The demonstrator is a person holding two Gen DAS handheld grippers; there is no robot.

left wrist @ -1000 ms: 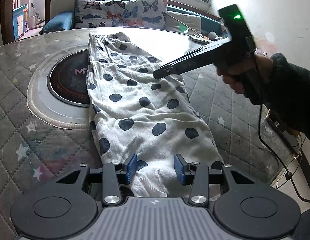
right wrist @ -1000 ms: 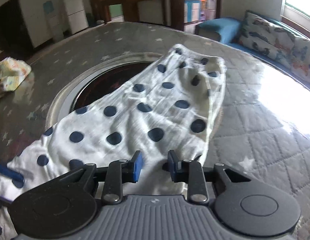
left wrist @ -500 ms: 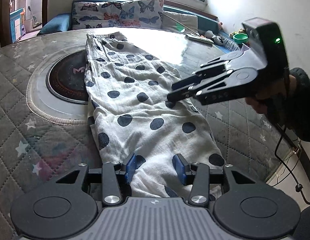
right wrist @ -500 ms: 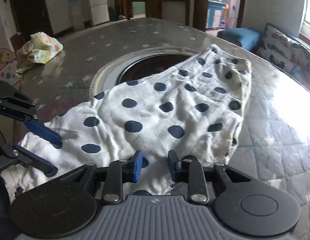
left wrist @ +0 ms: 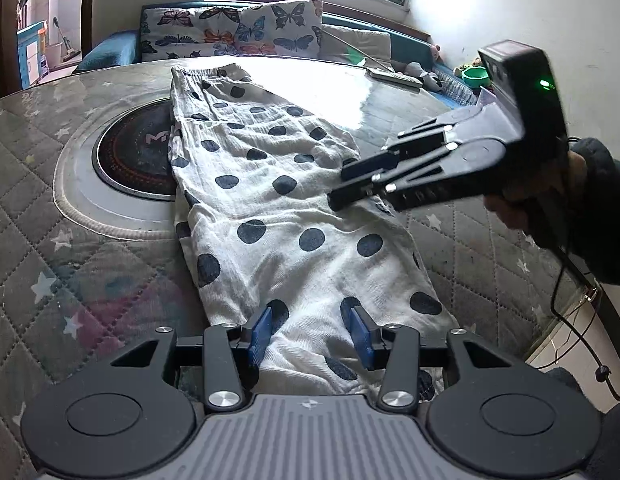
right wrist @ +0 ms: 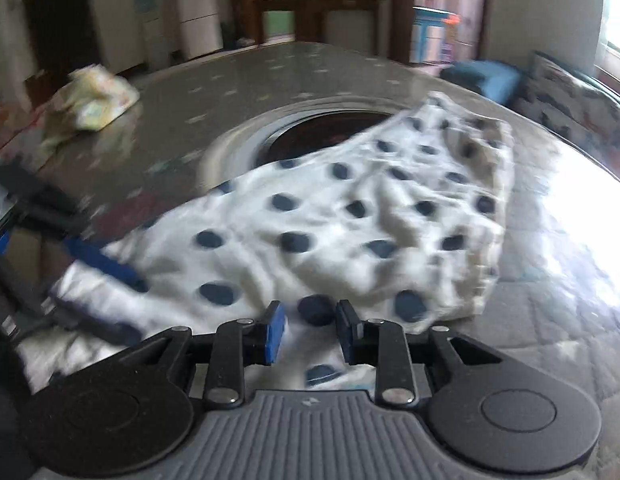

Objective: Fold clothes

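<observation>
A long white garment with dark blue dots (left wrist: pixel 277 208) lies lengthwise on the round quilted table (left wrist: pixel 49 280). My left gripper (left wrist: pixel 310 334) stands open at the garment's near end, its blue pads (left wrist: pixel 259 334) apart over the cloth. A hand holds my right gripper (left wrist: pixel 340 188) low over the garment's right edge, about halfway along. In the blurred right wrist view that gripper (right wrist: pixel 310 330) is open with dotted cloth (right wrist: pixel 350 220) under the gap. The left gripper (right wrist: pixel 133 310) shows there at the left.
A round black cooker plate (left wrist: pixel 129 160) is set in the table, partly under the garment. A remote (left wrist: pixel 394 77) lies at the far edge. A sofa with butterfly cushions (left wrist: pixel 237 32) stands behind. A crumpled yellow bundle (right wrist: pixel 93 100) sits across the table. A cable (left wrist: pixel 570 320) hangs on the right.
My right gripper has come down from over the garment's middle toward its right edge and rolled a little. The left gripper and the garment have stayed put.
</observation>
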